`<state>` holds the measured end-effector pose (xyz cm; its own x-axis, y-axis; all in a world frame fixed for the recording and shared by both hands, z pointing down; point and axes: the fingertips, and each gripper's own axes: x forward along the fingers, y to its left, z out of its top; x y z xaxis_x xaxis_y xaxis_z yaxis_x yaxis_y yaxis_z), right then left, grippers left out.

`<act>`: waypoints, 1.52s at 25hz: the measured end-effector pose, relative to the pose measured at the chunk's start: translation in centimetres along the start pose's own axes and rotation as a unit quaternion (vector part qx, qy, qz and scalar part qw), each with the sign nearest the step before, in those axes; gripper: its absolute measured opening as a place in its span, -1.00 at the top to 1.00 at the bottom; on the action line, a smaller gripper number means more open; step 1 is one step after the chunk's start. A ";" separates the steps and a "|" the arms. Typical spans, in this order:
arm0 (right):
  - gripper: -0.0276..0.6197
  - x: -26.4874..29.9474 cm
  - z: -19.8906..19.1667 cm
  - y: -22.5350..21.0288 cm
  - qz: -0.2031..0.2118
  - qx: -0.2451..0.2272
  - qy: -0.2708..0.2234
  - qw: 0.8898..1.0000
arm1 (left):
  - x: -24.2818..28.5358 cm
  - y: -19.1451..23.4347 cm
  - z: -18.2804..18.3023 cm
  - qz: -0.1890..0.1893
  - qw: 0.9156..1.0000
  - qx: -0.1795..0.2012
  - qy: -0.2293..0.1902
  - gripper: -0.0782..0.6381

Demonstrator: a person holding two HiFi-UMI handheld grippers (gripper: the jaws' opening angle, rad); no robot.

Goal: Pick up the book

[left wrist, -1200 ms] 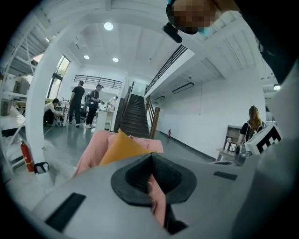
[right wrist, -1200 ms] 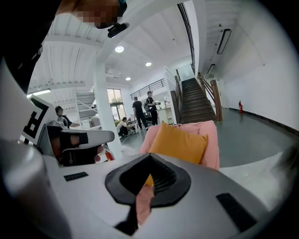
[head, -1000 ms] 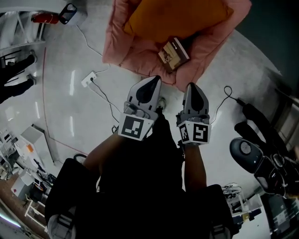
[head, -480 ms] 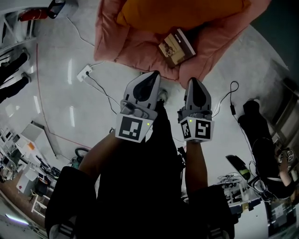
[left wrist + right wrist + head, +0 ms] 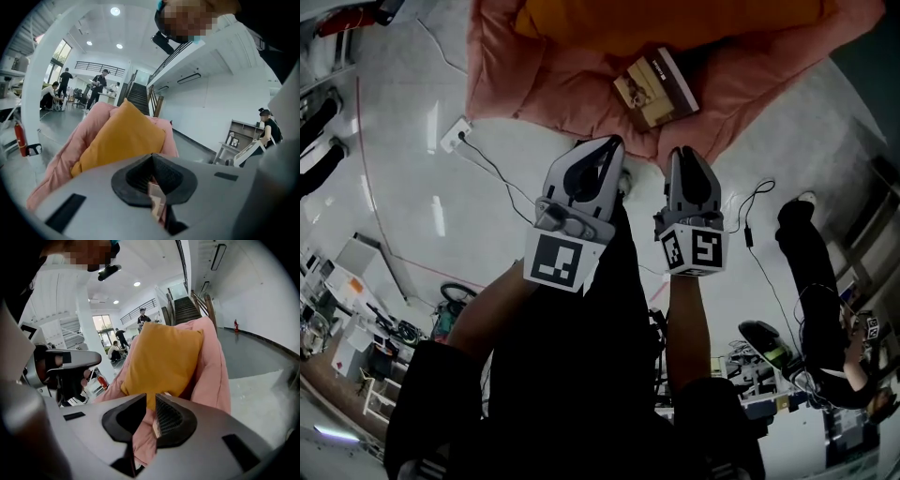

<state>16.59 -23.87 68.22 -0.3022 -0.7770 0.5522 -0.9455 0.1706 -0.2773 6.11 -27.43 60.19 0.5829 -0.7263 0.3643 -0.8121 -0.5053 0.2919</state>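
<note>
The book (image 5: 654,89), brown-covered with a tan front, lies flat on the pink cushion (image 5: 562,84), in front of an orange pillow (image 5: 675,19). Both grippers hang side by side just short of the cushion's near edge and point at it. The left gripper (image 5: 612,142) is left of the book, and in its own view its jaws (image 5: 151,157) meet at the tips with nothing held. The right gripper (image 5: 684,152) is just below the book. Its jaws (image 5: 151,397) have just been opening and stand a narrow slit apart, empty, with pink cushion showing through the gap.
A white power strip (image 5: 455,134) with its cable lies on the pale floor left of the cushion. More cable (image 5: 757,202) runs on the right, near a person in dark clothes (image 5: 806,272). Cluttered benches (image 5: 347,319) stand at the lower left.
Both grippers have drawn closer to the cushion's near edge, and the book now lies just beyond their tips. The book has not shifted on the cushion.
</note>
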 end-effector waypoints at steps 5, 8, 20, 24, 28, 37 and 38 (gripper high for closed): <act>0.65 1.9 -3.2 -2.0 -0.011 0.012 0.026 1.000 | 1.0 -0.1 -2.6 -0.010 1.000 -0.003 0.018 0.76; 0.58 3.0 -4.5 -2.9 -0.012 0.023 0.034 0.999 | 1.7 0.3 -4.4 -0.007 0.999 -0.011 0.030 0.76; 0.34 7.3 -8.0 -7.0 -0.035 0.026 0.060 0.997 | 3.6 0.8 -8.9 -0.017 0.998 -0.025 0.051 0.76; 0.22 8.0 -8.8 -7.9 -0.050 0.029 0.071 0.996 | 3.6 1.4 -9.7 -0.016 0.998 -0.034 0.057 0.76; 0.18 9.1 -9.4 -8.3 -0.048 0.033 0.083 0.995 | 3.7 2.0 -10.2 -0.015 0.998 -0.031 0.057 0.76; 0.13 11.4 -10.2 -8.8 -0.045 0.033 0.100 0.993 | 4.0 2.6 -10.1 -0.015 0.998 -0.030 0.051 0.76; 0.13 11.6 -10.3 -9.0 -0.047 0.034 0.101 0.993 | 4.0 2.7 -10.1 -0.014 0.998 -0.031 0.049 0.76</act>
<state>20.32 -28.18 85.18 -0.2382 -0.6484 0.7231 -0.9623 0.0572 -0.2658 6.55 -26.99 71.33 0.6070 -0.6619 0.4399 -0.7945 -0.4924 0.3555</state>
